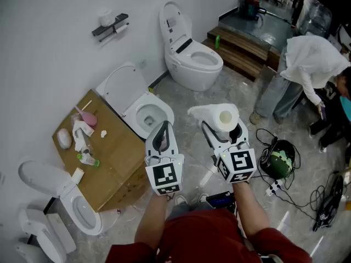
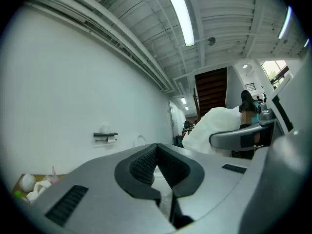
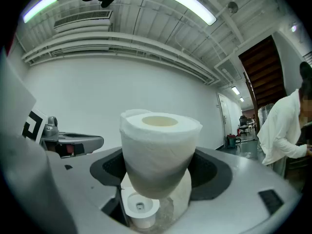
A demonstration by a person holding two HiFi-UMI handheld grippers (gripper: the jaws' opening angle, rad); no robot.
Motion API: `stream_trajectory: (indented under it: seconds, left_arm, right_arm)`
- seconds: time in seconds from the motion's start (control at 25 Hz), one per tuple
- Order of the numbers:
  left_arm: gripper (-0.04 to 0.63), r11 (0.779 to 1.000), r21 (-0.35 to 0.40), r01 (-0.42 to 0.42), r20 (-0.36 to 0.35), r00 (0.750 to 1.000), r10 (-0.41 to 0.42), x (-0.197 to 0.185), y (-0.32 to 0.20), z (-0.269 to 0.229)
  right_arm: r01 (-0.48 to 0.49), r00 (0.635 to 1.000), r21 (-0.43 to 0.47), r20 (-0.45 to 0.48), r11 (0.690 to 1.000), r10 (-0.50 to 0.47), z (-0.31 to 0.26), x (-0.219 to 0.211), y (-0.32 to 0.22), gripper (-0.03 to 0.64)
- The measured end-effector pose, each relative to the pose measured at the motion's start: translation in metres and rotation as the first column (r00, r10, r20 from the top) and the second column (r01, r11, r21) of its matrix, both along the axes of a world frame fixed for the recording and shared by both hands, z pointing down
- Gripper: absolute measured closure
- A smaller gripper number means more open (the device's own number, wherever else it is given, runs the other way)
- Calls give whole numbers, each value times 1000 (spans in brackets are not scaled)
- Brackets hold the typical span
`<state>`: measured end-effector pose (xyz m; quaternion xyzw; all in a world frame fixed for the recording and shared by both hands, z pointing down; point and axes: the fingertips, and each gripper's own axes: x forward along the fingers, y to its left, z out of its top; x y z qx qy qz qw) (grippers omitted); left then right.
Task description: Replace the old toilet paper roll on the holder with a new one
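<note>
Two claws hover level, well apart from the wall holder: the right claw pinches the new roll upright, the left claw is pressed together on nothing, so it should probably spread to clear the holder first.

The right gripper grips a roll; the holder is on the wall at eleven o'clock.

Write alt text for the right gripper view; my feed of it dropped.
The right gripper holds a white toilet paper roll upright between its jaws, core opening facing up. Behind it is a plain white wall; the left gripper shows at the left edge and a person in white bends over at the right.
</note>
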<state>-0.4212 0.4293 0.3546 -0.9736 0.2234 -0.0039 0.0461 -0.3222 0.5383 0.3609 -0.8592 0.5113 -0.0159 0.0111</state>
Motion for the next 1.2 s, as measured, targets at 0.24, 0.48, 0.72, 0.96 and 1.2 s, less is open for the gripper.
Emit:
stream_trajectory:
  seconds: [0.24, 0.48, 0.72, 0.96, 1.2]
  left_arm:
    - [580, 1000, -12, 9, 4, 1000, -9, -6, -1, 6]
    - [580, 1000, 2, 15, -6, 1000, -15, -8, 5, 0]
    - [580, 1000, 12, 24, 1, 1000, -24, -7, 10, 2]
    - [580, 999, 27, 27, 7, 1000, -27, 5, 19, 0]
    - [580, 999, 21, 47, 11, 999, -47, 22, 30, 4]
  right_arm:
    - [13, 1000, 5, 10, 1000, -13, 3, -6, -3, 232]
    - [-1, 1000, -2, 9, 1000, 1, 5, -4, 5, 232]
    - [5, 1000, -2, 22, 1000, -5, 10, -1, 8, 232]
    - [15, 999, 12, 32, 1000, -15, 11, 9, 14, 230]
    - [35, 998, 19, 42, 999, -36, 16, 29, 25, 230]
